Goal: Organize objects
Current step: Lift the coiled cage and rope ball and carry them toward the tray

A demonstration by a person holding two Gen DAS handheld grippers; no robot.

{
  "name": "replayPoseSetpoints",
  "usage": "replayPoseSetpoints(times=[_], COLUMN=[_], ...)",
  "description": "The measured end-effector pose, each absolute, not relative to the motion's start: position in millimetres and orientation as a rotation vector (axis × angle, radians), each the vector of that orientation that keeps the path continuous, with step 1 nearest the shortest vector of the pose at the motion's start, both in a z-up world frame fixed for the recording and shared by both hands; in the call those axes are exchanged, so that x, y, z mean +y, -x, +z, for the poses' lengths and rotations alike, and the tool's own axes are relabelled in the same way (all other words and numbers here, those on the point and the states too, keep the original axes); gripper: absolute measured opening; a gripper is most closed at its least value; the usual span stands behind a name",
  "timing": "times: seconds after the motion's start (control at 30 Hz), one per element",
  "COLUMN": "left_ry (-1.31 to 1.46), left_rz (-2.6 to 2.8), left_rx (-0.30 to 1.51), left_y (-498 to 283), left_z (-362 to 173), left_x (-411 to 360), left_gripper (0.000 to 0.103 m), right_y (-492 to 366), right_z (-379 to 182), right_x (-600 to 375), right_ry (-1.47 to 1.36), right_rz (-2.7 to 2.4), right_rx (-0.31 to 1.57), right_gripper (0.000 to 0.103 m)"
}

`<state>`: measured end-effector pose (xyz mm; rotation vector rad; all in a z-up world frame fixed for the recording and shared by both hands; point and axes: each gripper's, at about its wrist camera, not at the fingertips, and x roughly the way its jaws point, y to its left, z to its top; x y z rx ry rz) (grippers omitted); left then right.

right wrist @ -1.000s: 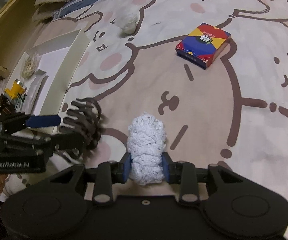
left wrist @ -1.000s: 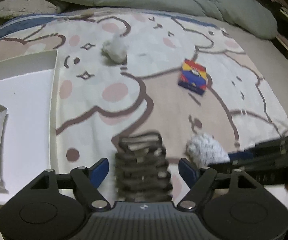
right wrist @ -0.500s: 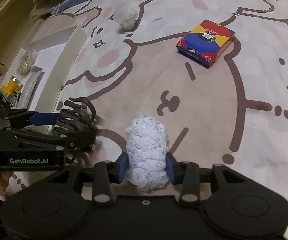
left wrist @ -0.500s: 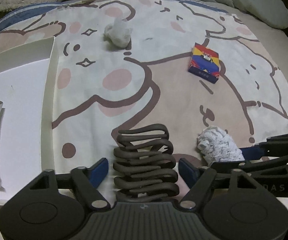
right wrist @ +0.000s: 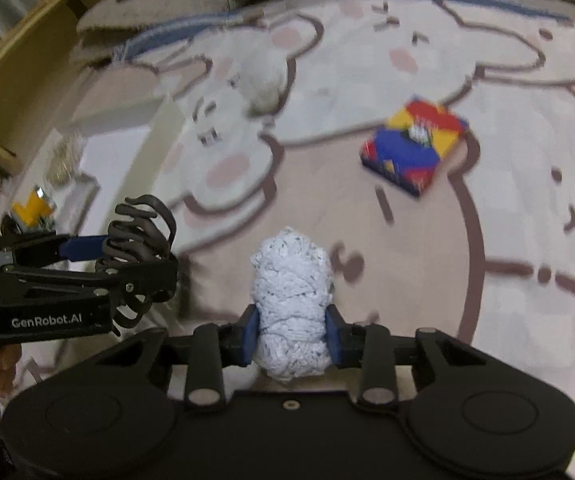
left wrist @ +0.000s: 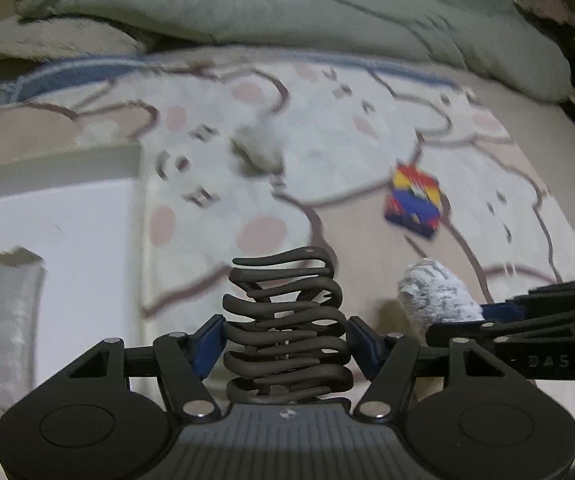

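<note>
The left gripper (left wrist: 285, 338), jaws just closing, clamps a dark hair claw (left wrist: 285, 320); the right gripper (right wrist: 289, 336) squeezes a white lace bundle (right wrist: 291, 304).

Hair claw (left wrist: 285, 322): matt dark plastic, smooth. Lace bundle (right wrist: 290, 312): white openwork cloth, rough. Small box (right wrist: 414, 146): printed card, slight sheen. Bed sheet (right wrist: 467, 240): soft matt printed cloth. Tray (left wrist: 67, 232): smooth white, matt. Left gripper (left wrist: 285, 338) body: matt black plastic; fingers (left wrist: 207, 344) blue.
</note>
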<state>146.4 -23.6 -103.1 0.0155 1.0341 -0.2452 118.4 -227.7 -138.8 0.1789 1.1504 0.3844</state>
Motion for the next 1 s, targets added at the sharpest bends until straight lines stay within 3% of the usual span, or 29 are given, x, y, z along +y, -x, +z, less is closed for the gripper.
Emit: replayPoseSetpoints(times=[0.47,1.0], left_ry=[0.06,0.097], left_rz=[-0.055,0.04], left_rx=[0.832,0.826], left_y=[-180,-231], left_z=[-53,-84], left_x=[52,104], left_gripper=[0.066,0.066], right_y=[-156,-179], right_z=[-82,-70], right_x=[-183,-130], right_ry=[-0.224,-0.231], right_rz=[0.394,0.485], right_rx=[0.927,0.866], right_gripper=[0.035,0.035])
